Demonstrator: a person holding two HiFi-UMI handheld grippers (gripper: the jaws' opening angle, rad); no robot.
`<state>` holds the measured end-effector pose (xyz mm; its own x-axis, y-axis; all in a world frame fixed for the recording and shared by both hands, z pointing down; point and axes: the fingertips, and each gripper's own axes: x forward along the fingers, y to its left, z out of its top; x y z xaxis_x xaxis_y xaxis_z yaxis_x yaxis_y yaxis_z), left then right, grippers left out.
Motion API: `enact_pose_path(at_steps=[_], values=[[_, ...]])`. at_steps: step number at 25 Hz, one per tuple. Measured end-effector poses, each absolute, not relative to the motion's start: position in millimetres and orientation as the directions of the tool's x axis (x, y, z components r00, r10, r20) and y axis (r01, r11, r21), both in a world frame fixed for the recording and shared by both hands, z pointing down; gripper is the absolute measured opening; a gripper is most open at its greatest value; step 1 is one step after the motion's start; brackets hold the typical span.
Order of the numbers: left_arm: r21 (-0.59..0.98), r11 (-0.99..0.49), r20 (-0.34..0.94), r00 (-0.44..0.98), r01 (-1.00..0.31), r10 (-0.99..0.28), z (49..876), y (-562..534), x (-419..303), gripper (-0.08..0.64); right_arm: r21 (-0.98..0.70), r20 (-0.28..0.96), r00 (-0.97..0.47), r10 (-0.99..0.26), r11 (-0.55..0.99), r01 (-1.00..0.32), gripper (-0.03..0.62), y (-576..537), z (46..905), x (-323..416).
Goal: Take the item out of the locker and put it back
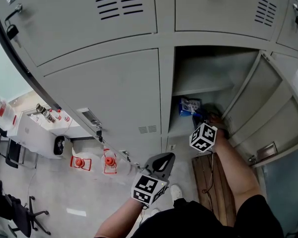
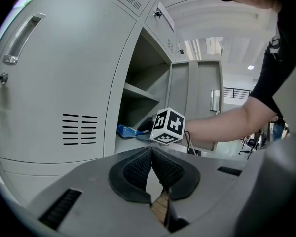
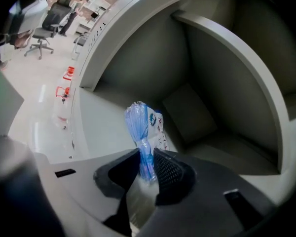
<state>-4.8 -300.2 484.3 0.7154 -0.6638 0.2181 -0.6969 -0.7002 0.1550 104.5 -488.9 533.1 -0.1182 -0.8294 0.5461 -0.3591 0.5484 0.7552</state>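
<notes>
The item is a blue plastic packet (image 3: pixel 140 127) with a printed white label. It lies on the floor of the open locker compartment (image 1: pixel 181 128), below the inner shelf (image 1: pixel 203 89). My right gripper (image 3: pixel 147 154) reaches into the locker and is shut on the packet's gathered end. From the head view, the packet (image 1: pixel 190 106) shows just past the right gripper's marker cube (image 1: pixel 203 137). My left gripper (image 2: pixel 150 151) hangs outside in front of the closed locker door (image 2: pixel 54 98), shut, with nothing between its pads. It also sees the packet (image 2: pixel 127 131) and the right cube (image 2: pixel 168 126).
The locker's door (image 1: pixel 268 113) stands open to the right of my right arm. Closed locker doors (image 1: pixel 109 98) fill the left. A wooden board (image 1: pixel 213 182) with a cable lies on the floor below the locker. Red-orange stands (image 1: pixel 94 161) and office chairs (image 1: pixel 20 217) are at the left.
</notes>
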Motion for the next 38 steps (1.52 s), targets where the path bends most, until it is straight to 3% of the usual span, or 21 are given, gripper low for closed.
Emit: enact_pose_path(at_steps=[10, 17, 22, 25, 30, 38], values=[[0.162, -0.701, 0.219, 0.718, -0.694, -0.661, 485, -297, -7, 0.017, 0.757, 0.567, -0.114, -0.816, 0.571, -0.318, 0.167, -485, 539, 102], [0.16, -0.693, 0.212, 0.71, -0.703, -0.671, 481, -290, -12, 0.017, 0.774, 0.54, -0.117, -0.834, 0.546, -0.321, 0.219, -479, 532, 102], [0.161, -0.691, 0.213, 0.708, -0.705, -0.673, 477, -280, -17, 0.017, 0.793, 0.492, -0.124, -0.862, 0.503, -0.344, 0.215, -466, 516, 101], [0.153, -0.696, 0.208, 0.712, -0.701, -0.671, 473, -270, -19, 0.017, 0.797, 0.461, -0.13, -0.878, 0.475, -0.373, 0.188, -452, 504, 100], [0.143, -0.709, 0.193, 0.722, -0.691, -0.664, 465, -249, -25, 0.017, 0.807, 0.357, -0.149, -0.922, 0.385, -0.448, 0.054, -418, 473, 97], [0.142, -0.735, 0.17, 0.748, -0.663, -0.641, 457, -205, -43, 0.017, 0.556, 0.253, -0.232, -0.939, 0.338, -0.759, 0.052, -336, 438, 84]])
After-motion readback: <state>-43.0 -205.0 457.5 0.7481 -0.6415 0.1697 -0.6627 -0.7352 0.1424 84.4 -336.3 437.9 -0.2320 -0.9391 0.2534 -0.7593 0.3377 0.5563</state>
